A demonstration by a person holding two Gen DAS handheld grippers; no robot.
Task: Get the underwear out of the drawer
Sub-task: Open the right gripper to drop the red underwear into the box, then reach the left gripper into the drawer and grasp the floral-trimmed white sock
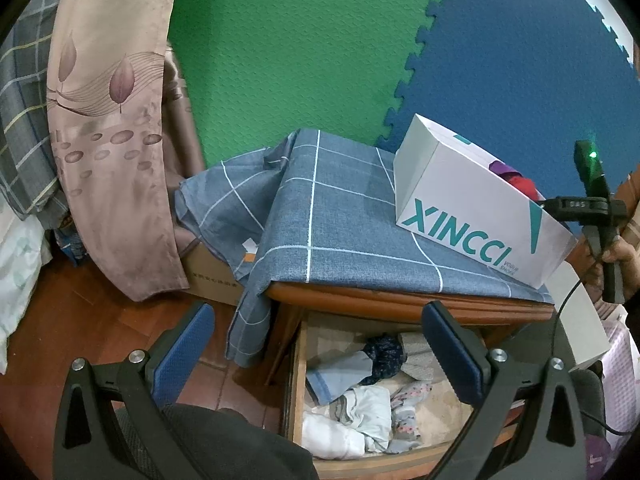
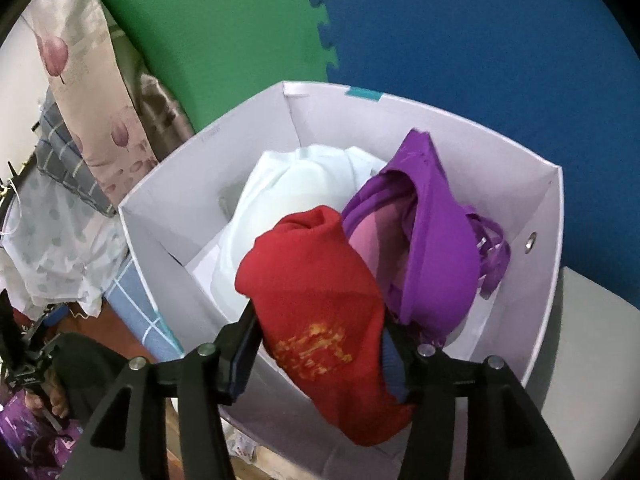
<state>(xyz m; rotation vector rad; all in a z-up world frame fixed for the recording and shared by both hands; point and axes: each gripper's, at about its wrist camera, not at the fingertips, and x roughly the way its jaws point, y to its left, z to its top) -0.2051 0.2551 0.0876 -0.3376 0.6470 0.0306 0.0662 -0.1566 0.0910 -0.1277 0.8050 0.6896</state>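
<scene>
Between the partly spread fingers of the right hand-held gripper [image 2: 320,344], red underwear [image 2: 316,312] is seen; pad contact is obscured. Left hand-held gripper [image 1: 320,344] is held released above the drawer [image 1: 298,392].

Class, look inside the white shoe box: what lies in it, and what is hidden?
Inside the white shoe box: a white garment, a purple bra and red underwear. They cover most of the floor.

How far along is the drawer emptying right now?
Done: white and purple garments lie in the shoe box. In hand: red underwear between the right gripper fingers over the box. Left: several pieces in the open drawer; left gripper open, empty.
</scene>
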